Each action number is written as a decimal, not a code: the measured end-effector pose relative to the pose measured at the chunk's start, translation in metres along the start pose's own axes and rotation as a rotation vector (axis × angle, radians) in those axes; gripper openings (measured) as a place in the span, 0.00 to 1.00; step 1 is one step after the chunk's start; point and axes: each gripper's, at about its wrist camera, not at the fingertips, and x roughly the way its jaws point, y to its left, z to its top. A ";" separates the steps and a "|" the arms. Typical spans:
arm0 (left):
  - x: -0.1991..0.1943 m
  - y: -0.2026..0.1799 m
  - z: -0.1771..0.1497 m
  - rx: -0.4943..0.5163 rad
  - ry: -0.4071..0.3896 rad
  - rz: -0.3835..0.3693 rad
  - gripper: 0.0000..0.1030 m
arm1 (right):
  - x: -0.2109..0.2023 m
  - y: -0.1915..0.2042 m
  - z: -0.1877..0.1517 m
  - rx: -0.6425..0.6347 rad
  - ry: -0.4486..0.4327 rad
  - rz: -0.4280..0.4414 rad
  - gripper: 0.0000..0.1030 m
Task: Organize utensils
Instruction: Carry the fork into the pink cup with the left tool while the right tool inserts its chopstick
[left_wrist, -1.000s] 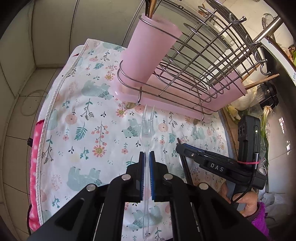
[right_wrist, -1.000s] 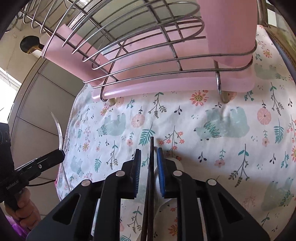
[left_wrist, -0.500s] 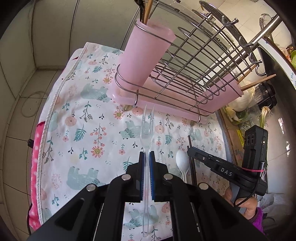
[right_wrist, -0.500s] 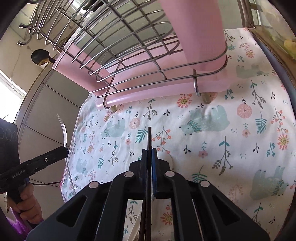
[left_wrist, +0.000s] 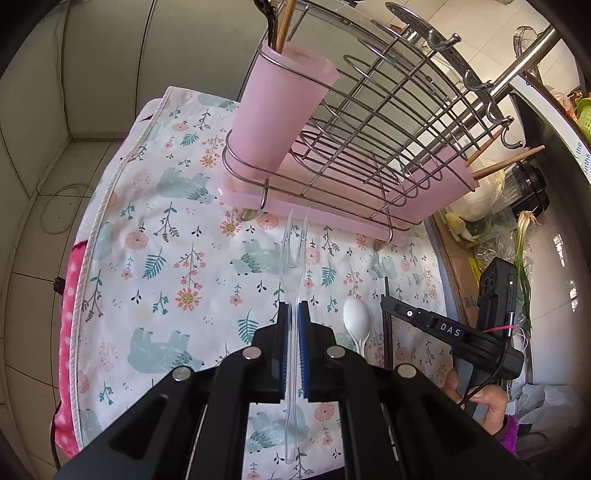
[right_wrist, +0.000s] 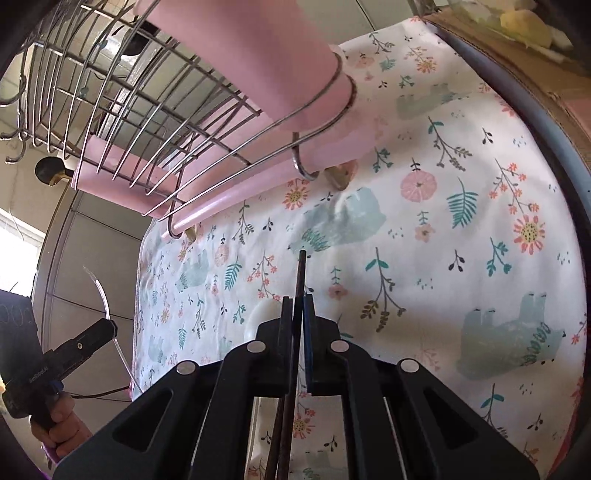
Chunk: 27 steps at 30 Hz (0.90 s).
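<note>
My left gripper (left_wrist: 294, 314) is shut on a clear plastic fork (left_wrist: 295, 243), tines pointing toward the pink utensil cup (left_wrist: 284, 107) in the wire dish rack (left_wrist: 388, 140). My right gripper (right_wrist: 298, 306) is shut on dark chopsticks (right_wrist: 300, 273) and holds them above the floral cloth (right_wrist: 443, 229). In the left wrist view the right gripper (left_wrist: 388, 301) is at the right with the chopsticks (left_wrist: 387, 332) hanging from it. A white plastic spoon (left_wrist: 357, 321) lies on the cloth between the grippers. The cup holds several utensils.
The rack stands on a pink drip tray (left_wrist: 332, 218) at the far side of the cloth. Wooden handles (left_wrist: 506, 162) stick out at the rack's right end. A cardboard box (left_wrist: 461, 273) with vegetables sits to the right. A tiled wall is at the left.
My right gripper closed on the chopsticks and lifted them off the cloth, tilting. My left gripper rose and pulled back with the fork, bringing the cup's top into view.
</note>
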 end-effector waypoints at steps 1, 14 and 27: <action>0.001 -0.001 0.001 0.000 0.000 -0.002 0.04 | 0.001 -0.002 0.000 0.011 0.008 -0.001 0.06; -0.013 -0.009 0.007 0.030 -0.063 -0.019 0.04 | -0.043 -0.005 -0.010 -0.028 -0.123 0.022 0.05; -0.083 -0.029 0.028 0.104 -0.349 -0.046 0.04 | -0.148 0.051 -0.020 -0.221 -0.478 -0.018 0.04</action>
